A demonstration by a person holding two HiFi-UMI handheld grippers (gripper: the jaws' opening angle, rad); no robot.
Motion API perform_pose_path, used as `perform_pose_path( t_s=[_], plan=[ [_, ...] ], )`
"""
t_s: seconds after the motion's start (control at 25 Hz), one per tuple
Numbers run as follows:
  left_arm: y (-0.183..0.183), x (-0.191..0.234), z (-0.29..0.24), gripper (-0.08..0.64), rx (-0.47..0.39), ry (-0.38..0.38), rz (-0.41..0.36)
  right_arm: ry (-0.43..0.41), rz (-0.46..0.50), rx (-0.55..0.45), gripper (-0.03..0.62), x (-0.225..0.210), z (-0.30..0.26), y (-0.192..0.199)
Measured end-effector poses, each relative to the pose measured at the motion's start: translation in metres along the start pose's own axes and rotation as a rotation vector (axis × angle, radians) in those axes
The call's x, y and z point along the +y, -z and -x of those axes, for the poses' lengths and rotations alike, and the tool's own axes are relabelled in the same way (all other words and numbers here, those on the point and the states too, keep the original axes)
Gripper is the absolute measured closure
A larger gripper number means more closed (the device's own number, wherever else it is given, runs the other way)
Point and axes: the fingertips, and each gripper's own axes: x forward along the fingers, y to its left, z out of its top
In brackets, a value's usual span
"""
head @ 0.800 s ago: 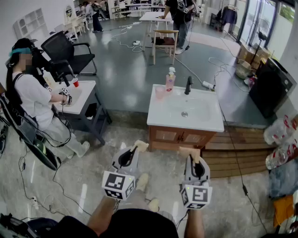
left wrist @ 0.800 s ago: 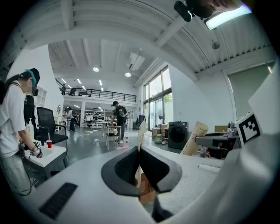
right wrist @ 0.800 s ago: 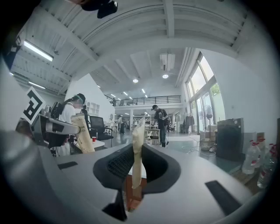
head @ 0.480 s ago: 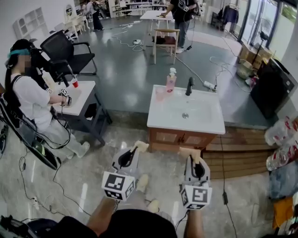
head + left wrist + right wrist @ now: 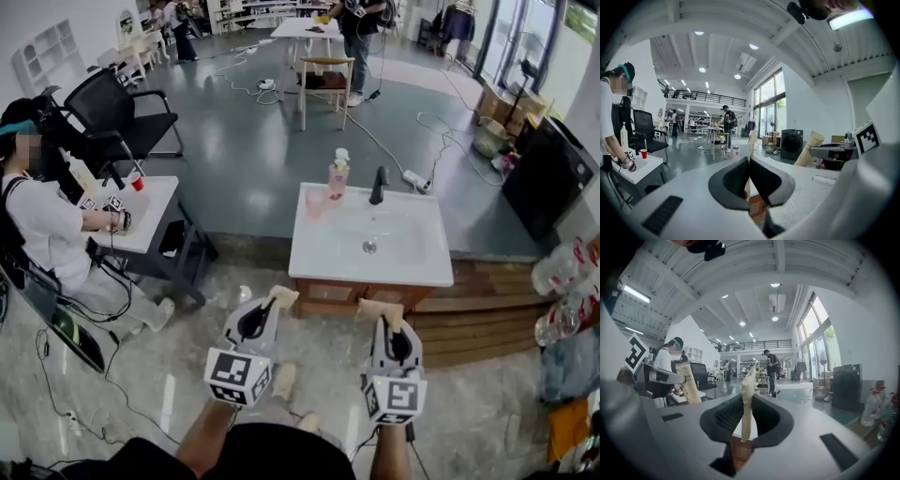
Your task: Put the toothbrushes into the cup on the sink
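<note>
Closest in, the left gripper (image 5: 273, 306) has its jaws pressed together on a thin cream-wrapped toothbrush (image 5: 750, 140), whose end sticks up past the pads. Beside it the right gripper (image 5: 388, 323) pinches a second cream-wrapped toothbrush (image 5: 746, 399), its jaws a little apart around the thicker sleeve. The sleeves hide what is inside, so "toothbrush" is my reading from the task, not something plainly seen. Both grippers point roughly level towards the sink and are well apart from it.

Ahead stands the white rectangular sink basin on a wooden cabinet (image 5: 412, 267). At its far left corner sits the pale pink translucent cup (image 5: 316, 202), just beside a pink pump soap bottle (image 5: 337, 175), with the black tap (image 5: 378, 185) further right.

The step in hand looks like the carry: both brushes are gripped and neither is in the cup. The next move, I judge, is to close on the basin, bring one gripper above the cup, tip the brush end-down into its mouth and release without nudging the bottle.
</note>
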Motion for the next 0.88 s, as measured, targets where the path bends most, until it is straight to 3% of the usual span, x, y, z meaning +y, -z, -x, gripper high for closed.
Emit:
perform_pose_path(
  t_s=[0.64, 0.88],
  plan=[
    [-0.031, 0.098, -0.110, 0.555, -0.023, 0.064, 0.022, 0.057, 0.025, 0.008, 0.538, 0.012, -0.132, -0.030],
    [-0.036, 0.129, -0.139, 0.555, -0.027, 0.090, 0.013, 0.066, 0.019, -0.031, 0.538, 0.023, -0.175, -0.038]
  ],
)
